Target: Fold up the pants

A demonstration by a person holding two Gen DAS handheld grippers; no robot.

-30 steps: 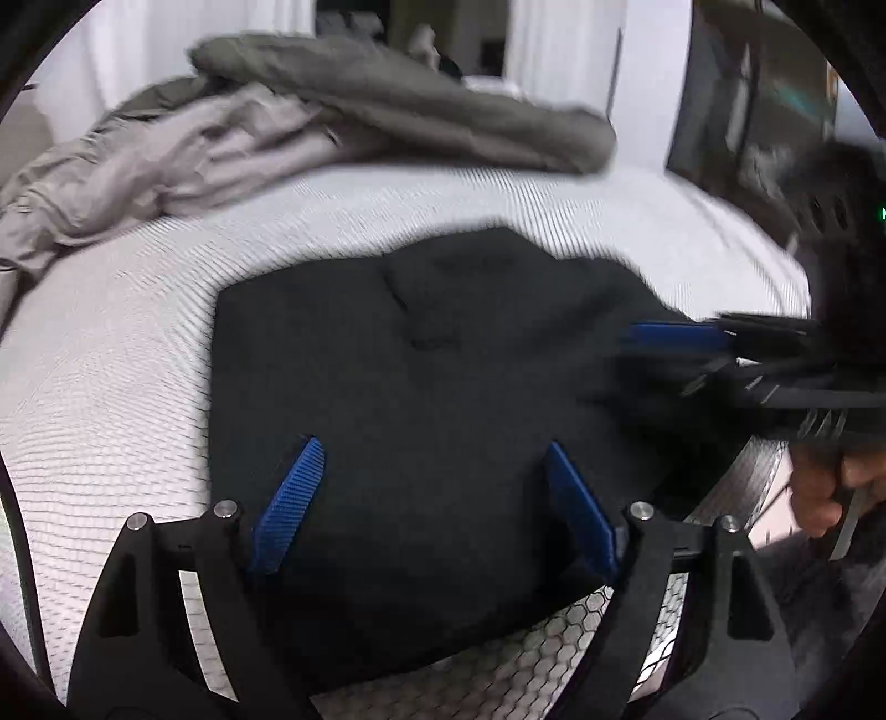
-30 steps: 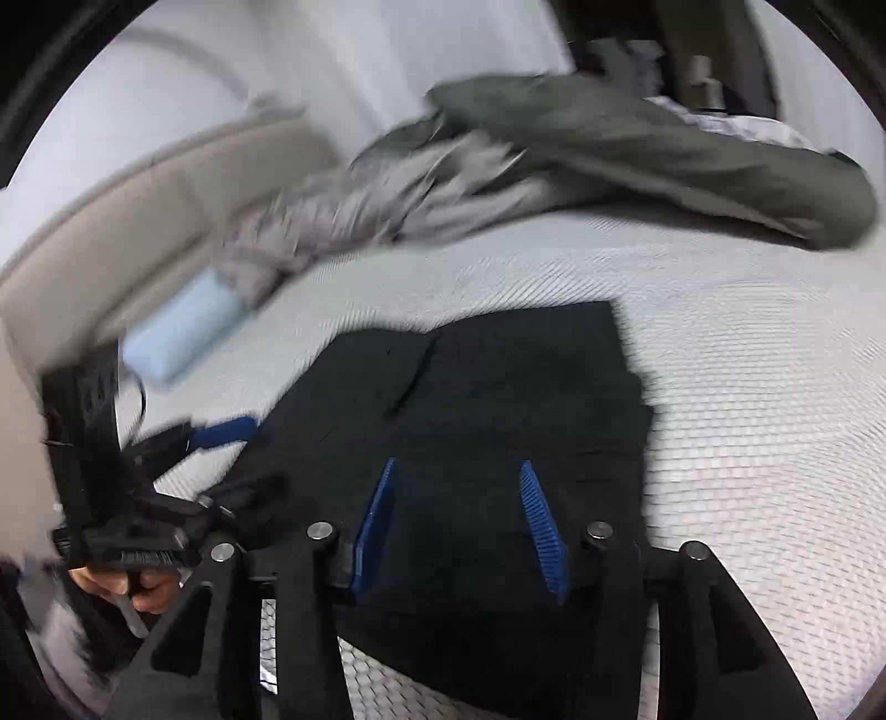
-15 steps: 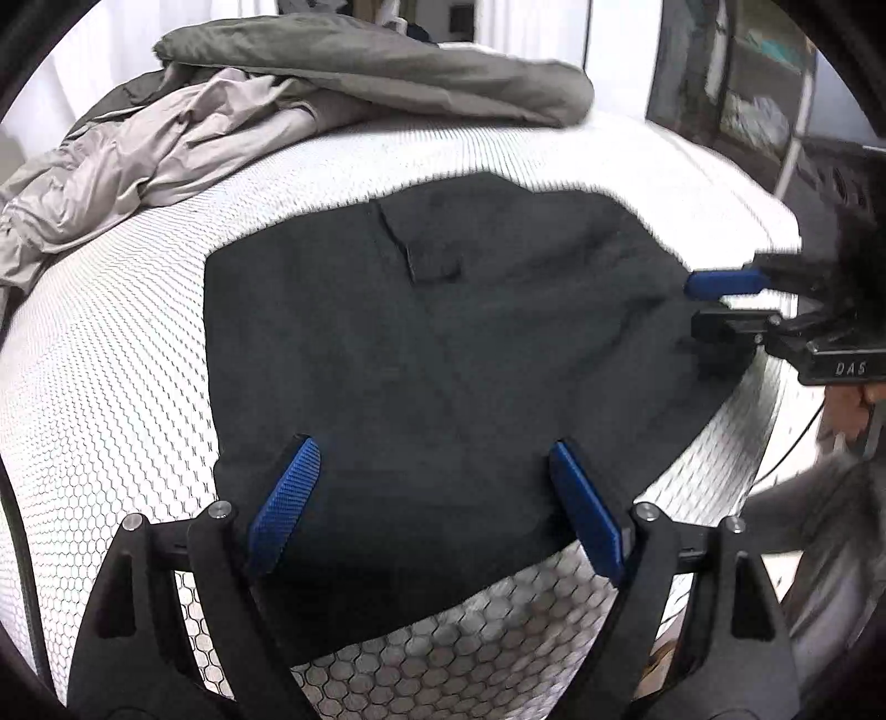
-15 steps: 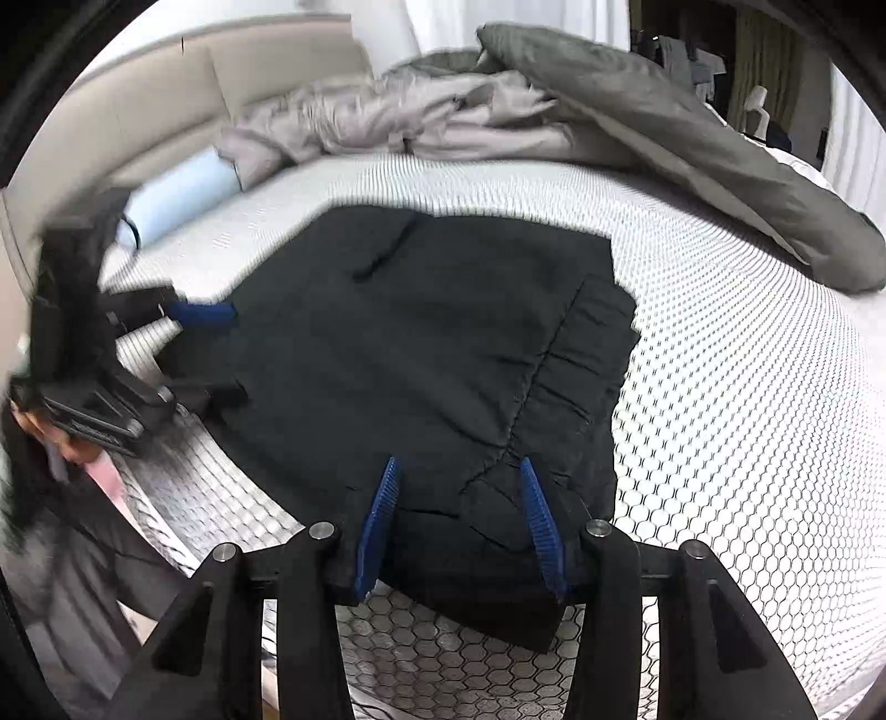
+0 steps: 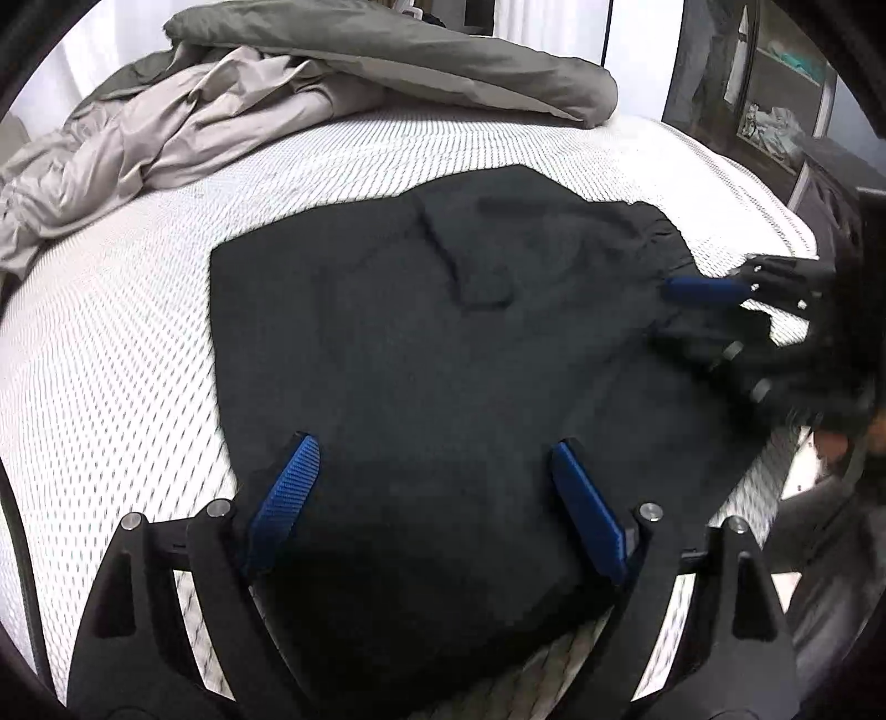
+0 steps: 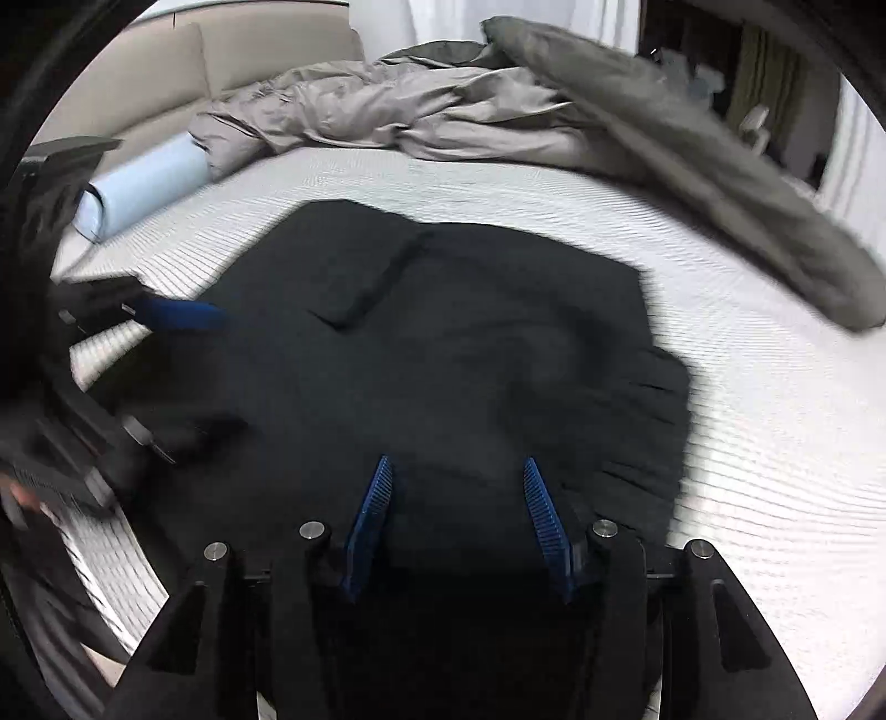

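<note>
Text: none legible | Labels, brands, numbers, signs: none readable in either wrist view

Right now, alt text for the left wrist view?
Black pants lie flat on a white bed, with the open left gripper just above their near edge. The right gripper reaches in at the pants' right edge; grey bedding is heaped behind.

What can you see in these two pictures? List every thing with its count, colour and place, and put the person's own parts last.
pants: one, black, flat on the mattress near its front edge
mattress: one, white mesh, under everything
duvet: one, grey-green, bunched at the far side
sheet: one, beige, crumpled beside the duvet
bolster: one, pale blue, by the headboard
headboard: one, beige, far left
left tongs: blue pads, open over the pants
right tongs: blue pads, open over the pants
</note>
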